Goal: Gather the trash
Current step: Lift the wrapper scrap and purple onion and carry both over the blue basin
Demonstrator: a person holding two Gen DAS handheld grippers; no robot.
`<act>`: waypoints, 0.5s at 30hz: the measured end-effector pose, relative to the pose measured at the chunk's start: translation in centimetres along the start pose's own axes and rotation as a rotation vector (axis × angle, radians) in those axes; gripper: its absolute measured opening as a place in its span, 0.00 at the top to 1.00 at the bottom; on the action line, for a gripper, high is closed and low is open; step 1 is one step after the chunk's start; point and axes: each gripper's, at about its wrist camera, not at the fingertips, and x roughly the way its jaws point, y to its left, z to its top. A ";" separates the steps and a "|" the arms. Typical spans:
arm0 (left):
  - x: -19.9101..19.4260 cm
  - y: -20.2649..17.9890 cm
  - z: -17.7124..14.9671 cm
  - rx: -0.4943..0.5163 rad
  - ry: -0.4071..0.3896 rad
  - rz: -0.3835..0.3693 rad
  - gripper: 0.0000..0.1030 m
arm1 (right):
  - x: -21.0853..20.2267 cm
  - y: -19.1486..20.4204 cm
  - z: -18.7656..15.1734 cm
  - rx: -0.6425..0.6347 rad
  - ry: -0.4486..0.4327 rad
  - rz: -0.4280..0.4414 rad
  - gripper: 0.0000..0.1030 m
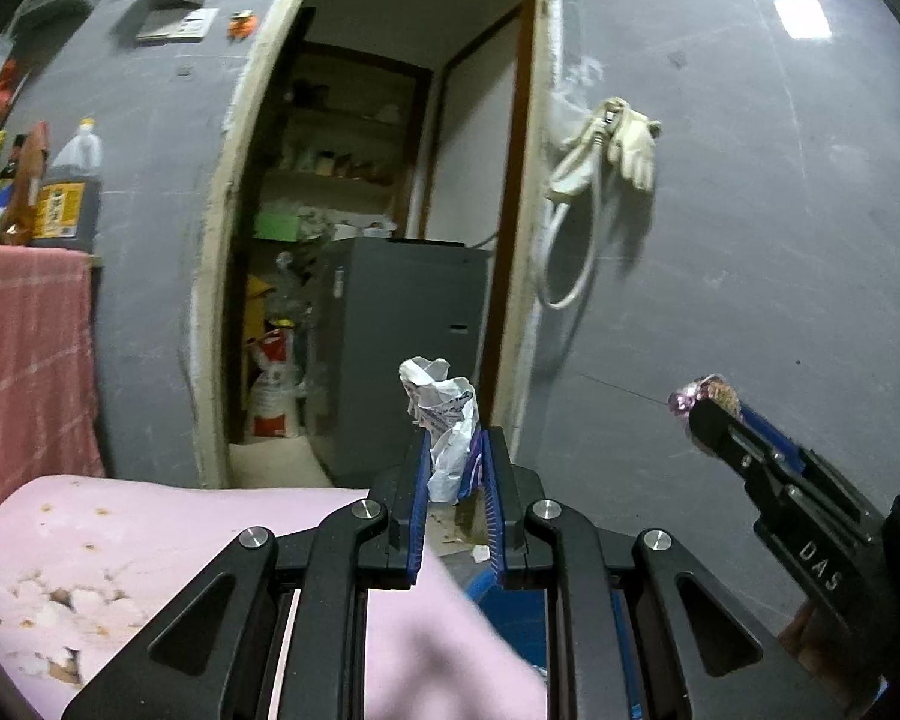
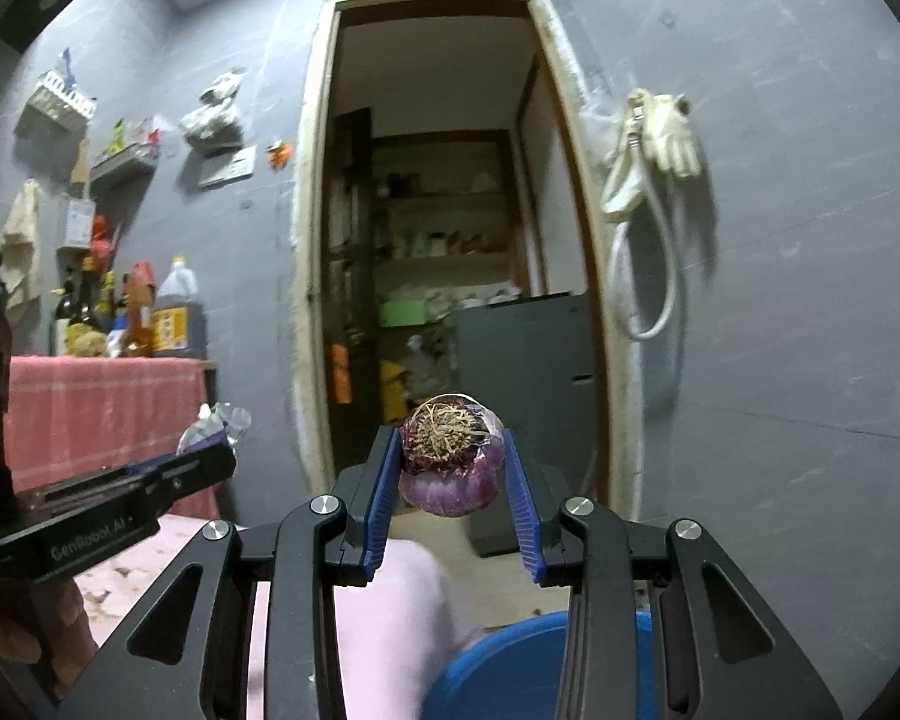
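While both pieces of trash are already picked up, neither has been dropped anywhere yet, so the task looks roughly midway for these two items. The left gripper (image 1: 455, 483) is clenched on a crumpled wrapper (image 1: 444, 420), a white scrap with blue print that sticks up from between the blue pads. The right gripper (image 2: 452, 483) grasps an onion piece (image 2: 452, 462), purple and round, its dry root end facing the camera; the pads press on its two sides. Both are held in the air in front of a grey wall, facing a doorway (image 2: 444, 210) that opens on a storage room far behind.

Low and near in the right wrist view sits a blue bin (image 2: 510, 660), only its rim showing beneath the gripper; it is probably where the trash should go, though its inside is hidden. A pink surface (image 1: 120, 540) lies near on the left, stained and speckled with crumbs, so more cleaning may be left there. To the far left, a table under a red cloth (image 2: 102, 414) carries bottles.

What remains, as a judgement: bring both grippers over the bin, let go of the wrapper and the onion piece, then look for further scraps.
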 end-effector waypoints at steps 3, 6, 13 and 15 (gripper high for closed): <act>0.9 -1.4 -0.3 0.010 0.008 -0.021 0.87 | -0.6 -1.2 0.0 0.003 -0.004 -0.033 0.69; 1.8 -2.4 -0.7 0.015 0.020 -0.036 0.87 | -1.0 -2.4 -0.1 0.004 -0.003 -0.067 0.69; 4.1 -4.7 -1.7 0.019 0.065 -0.068 0.87 | -1.1 -4.9 -0.7 0.037 0.033 -0.116 0.69; 4.7 -5.2 -2.1 0.017 0.082 -0.074 0.87 | -1.0 -5.4 -1.0 0.046 0.050 -0.128 0.69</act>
